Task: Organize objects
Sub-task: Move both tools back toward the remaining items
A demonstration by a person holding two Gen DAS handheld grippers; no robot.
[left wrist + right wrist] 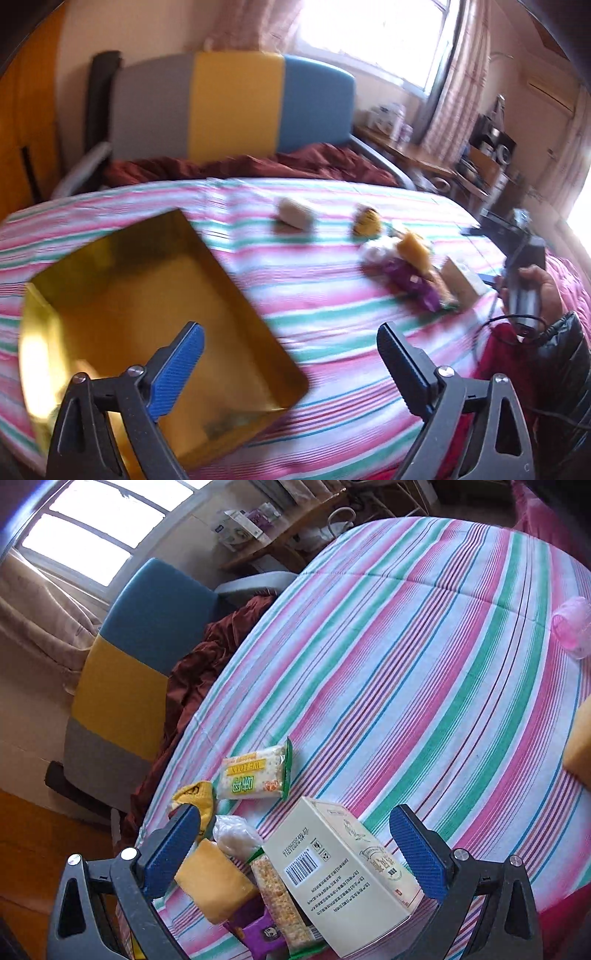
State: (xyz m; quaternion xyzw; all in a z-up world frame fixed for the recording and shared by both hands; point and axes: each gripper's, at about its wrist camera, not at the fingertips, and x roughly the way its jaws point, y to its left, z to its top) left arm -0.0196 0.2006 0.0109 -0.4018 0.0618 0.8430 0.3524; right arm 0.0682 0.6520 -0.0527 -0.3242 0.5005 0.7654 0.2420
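A gold metal tray (55, 314) lies on the striped bed, under my open, empty left gripper (291, 354). A cluster of snacks lies to the right: a white packet (295, 216), a yellow packet (366, 221), a purple packet (410, 280) and a cream carton (461, 280). My right gripper shows there, held in a hand (524, 288). In the right wrist view my right gripper (295, 843) is open just above the cream carton (343, 875), the orange packet (216, 882), a cracker packet (255, 775), a clear bag (236, 836) and the purple packet (258, 932).
The striped bedspread (424, 657) spreads to the right. A grey, yellow and blue headboard (229, 107) stands at the back with a red blanket (240, 166). A pink plastic thing (572, 627) lies far right. A cluttered wooden desk (424, 155) stands beyond the bed.
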